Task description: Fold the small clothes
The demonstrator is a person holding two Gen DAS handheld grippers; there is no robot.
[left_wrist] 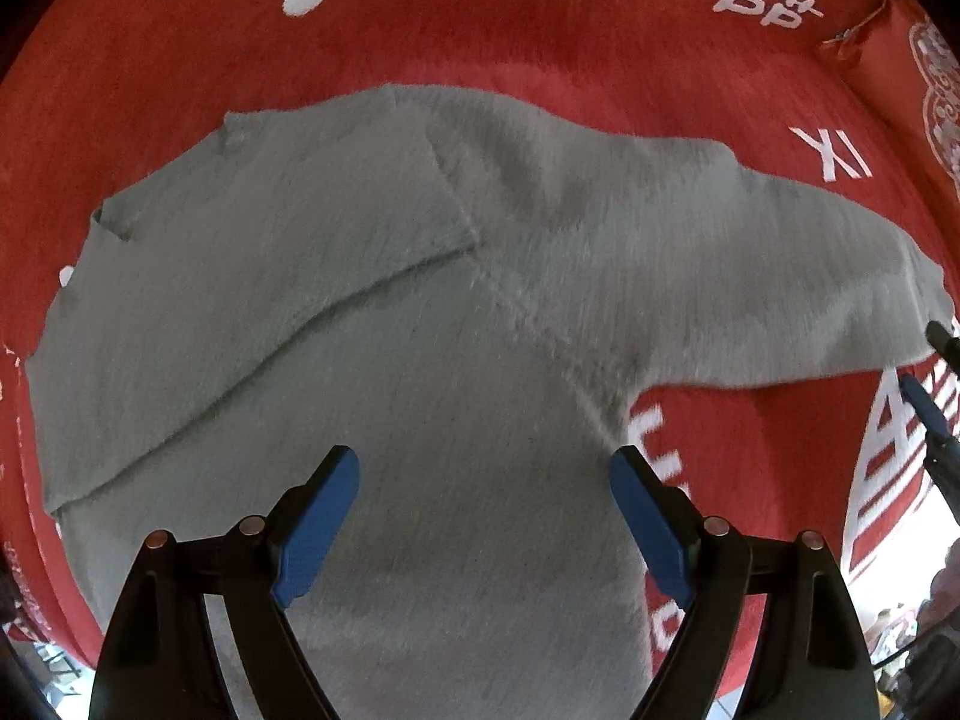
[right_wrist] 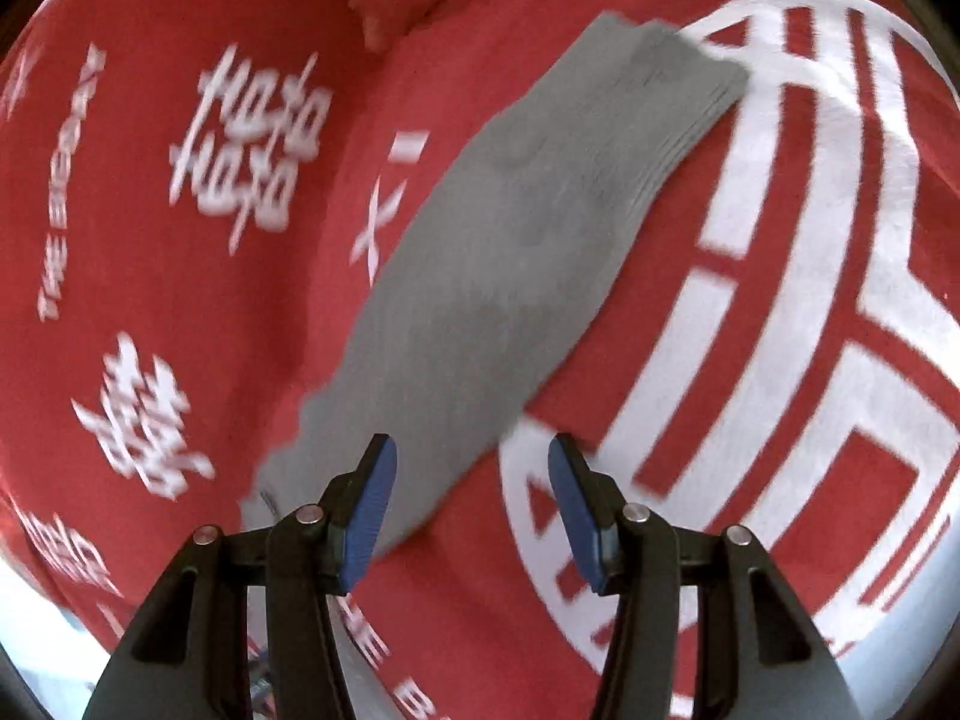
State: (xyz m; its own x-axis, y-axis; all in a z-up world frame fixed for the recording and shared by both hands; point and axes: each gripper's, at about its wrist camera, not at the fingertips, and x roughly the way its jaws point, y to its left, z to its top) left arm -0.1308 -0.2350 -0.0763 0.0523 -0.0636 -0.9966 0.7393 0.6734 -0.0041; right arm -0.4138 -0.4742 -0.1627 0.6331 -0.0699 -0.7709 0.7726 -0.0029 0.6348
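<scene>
- Your left gripper (left_wrist: 485, 531) has its 2 blue pads (left_wrist: 315, 525) spread wide apart, with nothing between them; they hang over the lower body of the grey sweater (left_wrist: 384, 324).
- Your right gripper (right_wrist: 472, 513) is also spread, a little less wide, and grips nothing. Its left pad (right_wrist: 369, 516) sits over the near end of the sweater's sleeve (right_wrist: 498, 252); its right pad sits over the red cloth beside it.
- I cannot tell whether any pad touches the fabric or floats just above it.
- In your left view the sweater lies flat on the red blanket (left_wrist: 540, 42), filling most of the frame. 1 sleeve is folded across the chest toward the left side, its edge running diagonally from the lower left up to the middle.
- The other sleeve stretches out to the right, and its cuff (left_wrist: 927, 294) ends close to the dark tip of your right gripper (left_wrist: 927, 414), which shows at the right edge.
- In your right view that sleeve runs as a grey band from between your fingers up to the upper right, where the ribbed cuff (right_wrist: 690, 90) lies on a large white pattern (right_wrist: 834, 276) printed on the blanket.
- White lettering (right_wrist: 246, 138) is scattered over the blanket to the left of the sleeve.
- The right view is blurred.
</scene>
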